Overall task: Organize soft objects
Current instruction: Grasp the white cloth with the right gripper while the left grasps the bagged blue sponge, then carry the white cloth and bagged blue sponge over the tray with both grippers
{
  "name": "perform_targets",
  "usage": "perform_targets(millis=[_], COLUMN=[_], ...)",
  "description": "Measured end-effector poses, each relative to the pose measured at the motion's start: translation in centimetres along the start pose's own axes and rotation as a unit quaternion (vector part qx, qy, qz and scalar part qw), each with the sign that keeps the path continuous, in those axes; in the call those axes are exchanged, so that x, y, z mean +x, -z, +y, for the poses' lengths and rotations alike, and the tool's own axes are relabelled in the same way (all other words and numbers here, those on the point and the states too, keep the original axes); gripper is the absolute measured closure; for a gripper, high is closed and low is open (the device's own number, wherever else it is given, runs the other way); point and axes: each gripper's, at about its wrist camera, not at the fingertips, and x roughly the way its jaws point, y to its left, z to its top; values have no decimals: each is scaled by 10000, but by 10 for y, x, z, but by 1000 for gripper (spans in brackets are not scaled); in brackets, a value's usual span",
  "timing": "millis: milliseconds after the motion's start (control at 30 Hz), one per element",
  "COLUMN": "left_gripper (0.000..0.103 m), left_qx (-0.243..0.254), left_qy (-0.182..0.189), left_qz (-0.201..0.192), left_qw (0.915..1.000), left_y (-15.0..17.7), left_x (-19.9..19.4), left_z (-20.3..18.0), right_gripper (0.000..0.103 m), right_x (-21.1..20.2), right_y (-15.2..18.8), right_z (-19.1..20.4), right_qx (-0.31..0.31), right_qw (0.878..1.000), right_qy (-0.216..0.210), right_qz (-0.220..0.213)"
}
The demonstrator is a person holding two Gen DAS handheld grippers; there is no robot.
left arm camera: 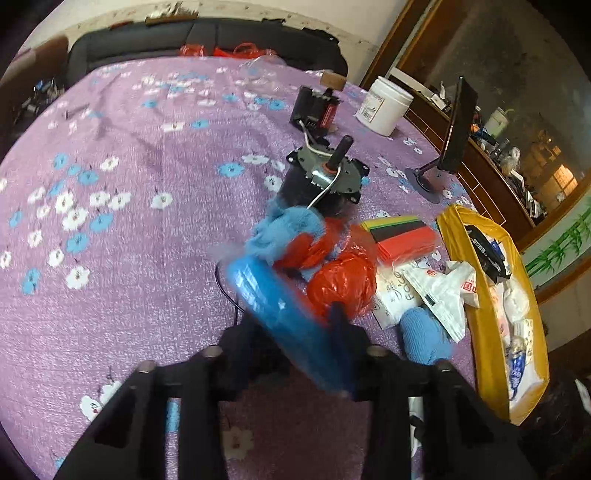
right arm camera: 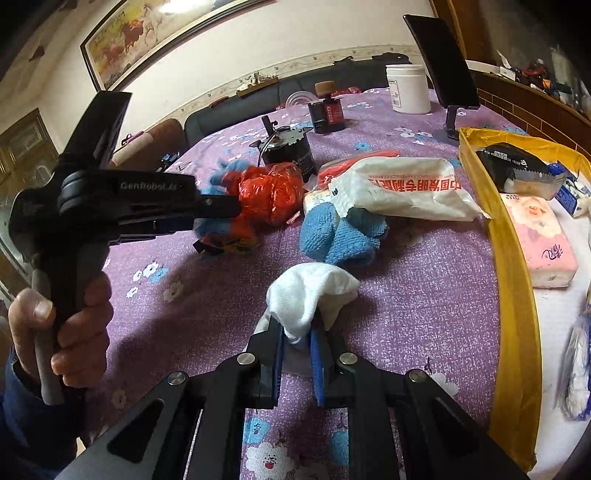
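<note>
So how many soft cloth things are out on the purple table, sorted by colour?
White: 1, the white cloth pinched in the right gripper.
Blue: 2, the blue cloth lying loose and the blue fuzzy cloth beside the red plastic bag, by the left gripper.
Total: 3

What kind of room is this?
Probably a home living room: a dark sofa behind the table with a flowered purple cloth, a framed horse painting on the wall, household clutter around.
</note>
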Motion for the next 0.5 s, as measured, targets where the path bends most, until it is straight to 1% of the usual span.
perform_targets(millis=[33,67,167,300,400,500], left_gripper=[78,82,86,86,86,86], left_qx=[16,21,117,390,728,1046], left_qy=[44,78,214,448,381,134], left_qz=[-25,-58,-64,-102,-162,-262], left_qw=[10000,10000,9997,9982,9965,9941], left_y=[1,3,12,36,55,68], left_x=[-3,-6,-19,-42,-52,-53], left_z=[1,1,0,-2,-7,-14], right_gripper=[89,89,89,89,89,89], right_x=[0,0,0,0,1,2], right_y=[0,1,1,0,0,0], right_z=[0,0,1,2,7,13], right_qx=[1,-9,-42,-70,-177,-316], right_qw=[10000,10000,10000,9999,9996,9985], right_qy=[-2,8,54,95,241,454], right_qz=[0,0,-2,5,16,21])
